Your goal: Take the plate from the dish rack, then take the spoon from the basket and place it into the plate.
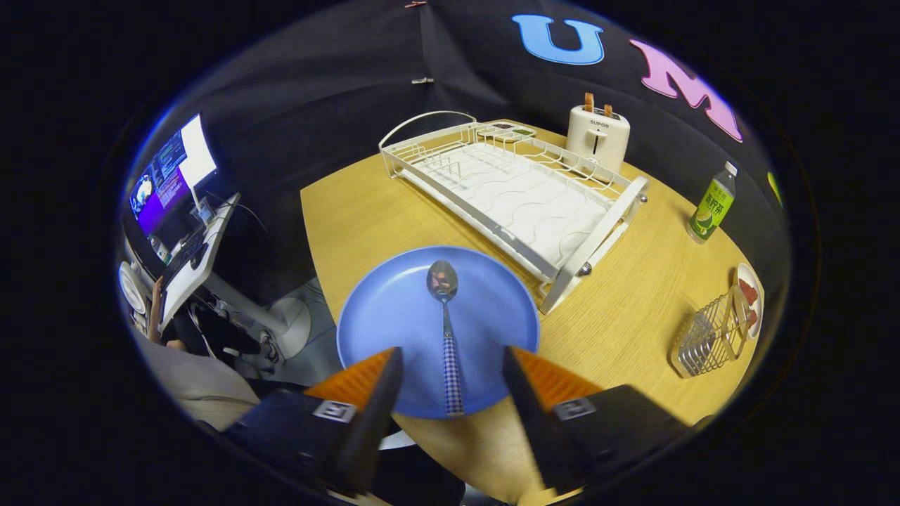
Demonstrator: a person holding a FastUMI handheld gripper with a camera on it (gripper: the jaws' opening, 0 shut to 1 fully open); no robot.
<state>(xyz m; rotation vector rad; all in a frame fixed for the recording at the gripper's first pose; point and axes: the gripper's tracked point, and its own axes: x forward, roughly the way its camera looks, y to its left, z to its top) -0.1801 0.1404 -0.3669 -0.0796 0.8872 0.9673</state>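
Note:
A round blue plate (394,316) lies flat on the wooden table (633,302) near its front edge. In it rests a metal spoon (446,330) with a checked handle, bowl pointing away from me and handle end reaching the plate's near rim. My gripper (451,362) hovers above the near rim, open, its two fingers wide apart on either side of the spoon handle without touching it. The white wire dish rack (513,193) stands beyond the plate with nothing in it. A small wire basket (710,337) sits to the right of the fingers.
A white toaster (598,137) stands behind the rack. A green bottle (711,204) stands at the right, and a small dish (751,295) lies behind the basket. Left of the table are a monitor (172,179) on a stand and a seated person's arm (197,383).

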